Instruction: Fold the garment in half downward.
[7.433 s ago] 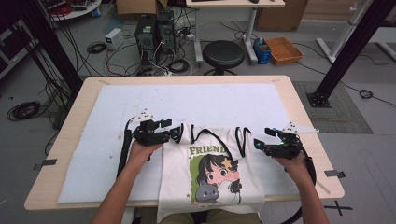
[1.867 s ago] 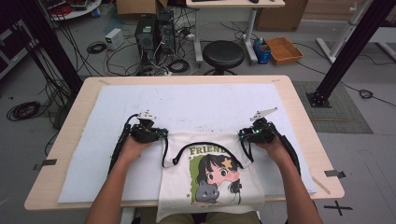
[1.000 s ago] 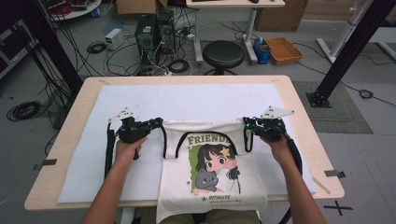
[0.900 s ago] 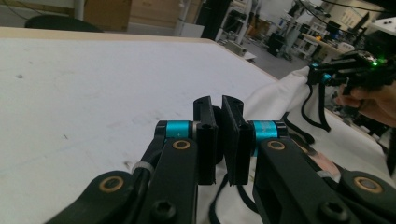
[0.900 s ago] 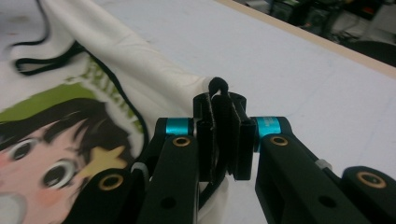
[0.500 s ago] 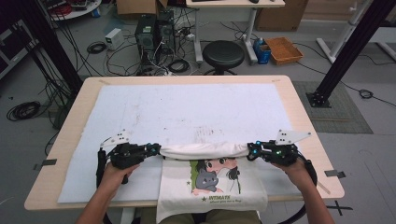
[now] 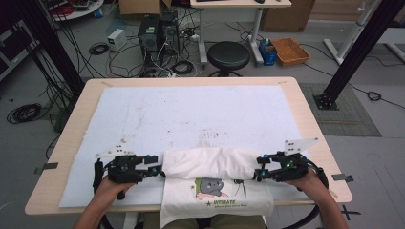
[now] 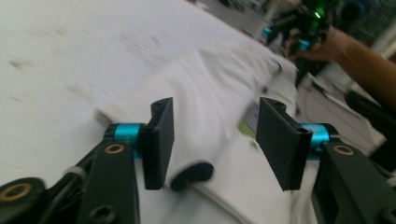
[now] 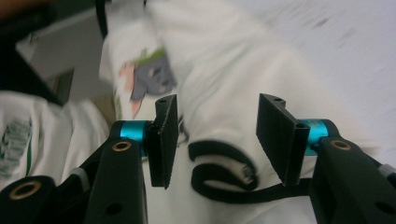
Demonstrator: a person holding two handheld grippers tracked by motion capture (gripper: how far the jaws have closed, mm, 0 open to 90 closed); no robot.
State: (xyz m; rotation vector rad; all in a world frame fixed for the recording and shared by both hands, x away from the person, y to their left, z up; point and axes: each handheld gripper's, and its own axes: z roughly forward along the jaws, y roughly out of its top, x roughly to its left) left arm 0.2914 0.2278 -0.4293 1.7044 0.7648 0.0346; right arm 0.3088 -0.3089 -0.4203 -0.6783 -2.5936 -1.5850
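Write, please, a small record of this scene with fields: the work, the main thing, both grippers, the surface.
work: folding a garment
main thing: white top, upper part folded over toward the person, cartoon print below the fold
left gripper: open, jaws just opened, black strap end lies between them
right gripper: open, jaws just opened, black strap loop lies between them
surface: white mat on a wooden table

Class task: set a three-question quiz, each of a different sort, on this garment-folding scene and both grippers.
1. True or false: the white printed T-shirt hangs over the table's near edge.
2. The left gripper jaws stand: A open, B clamped on cloth?
3. What lies between the right gripper jaws?

Key: 1 true. 2 A; they have just been opening, and the folded cloth lies between them unpressed. 3 The black-trimmed strap, released; these jaws have also just been opening.
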